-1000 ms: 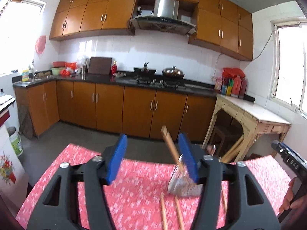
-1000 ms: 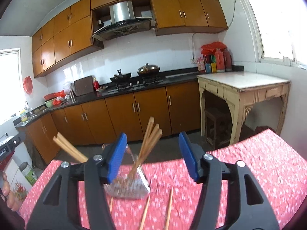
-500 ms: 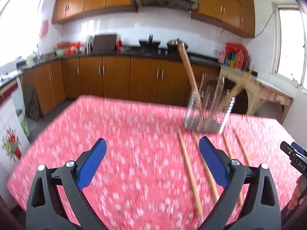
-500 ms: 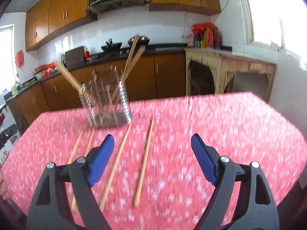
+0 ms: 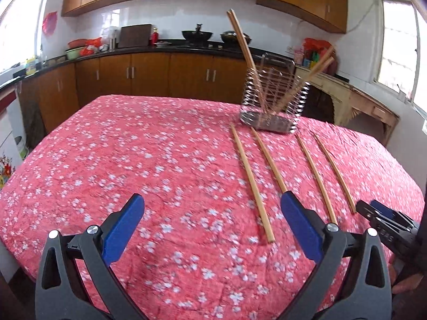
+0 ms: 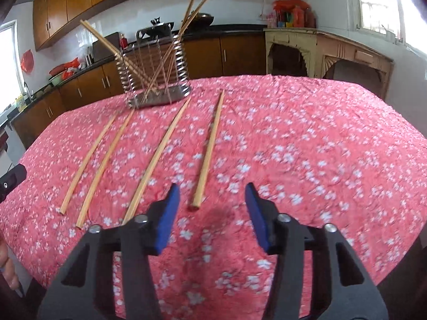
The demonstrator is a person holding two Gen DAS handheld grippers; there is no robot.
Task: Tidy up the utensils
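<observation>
A wire utensil holder (image 5: 272, 101) (image 6: 156, 74) stands at the far side of the red floral table and holds several wooden chopsticks leaning out. Several loose chopsticks lie on the cloth in front of it, roughly parallel; the leftmost (image 5: 252, 184) ends just left of my left gripper's right finger, and the rightmost (image 6: 209, 149) ends just ahead of my right gripper. My left gripper (image 5: 212, 216) is open and empty above the cloth. My right gripper (image 6: 212, 200) is open and empty; its tip also shows in the left wrist view (image 5: 384, 217).
The red floral tablecloth (image 5: 133, 160) (image 6: 320, 146) covers the whole table, its edges curving away on all sides. Kitchen cabinets and a counter (image 5: 133, 72) run behind. A pale wooden side table (image 6: 328, 50) stands at the right.
Both grippers have pulled back from the holder and tilted down towards the table, so the loose chopsticks now lie ahead of them. Both stay open and empty.
</observation>
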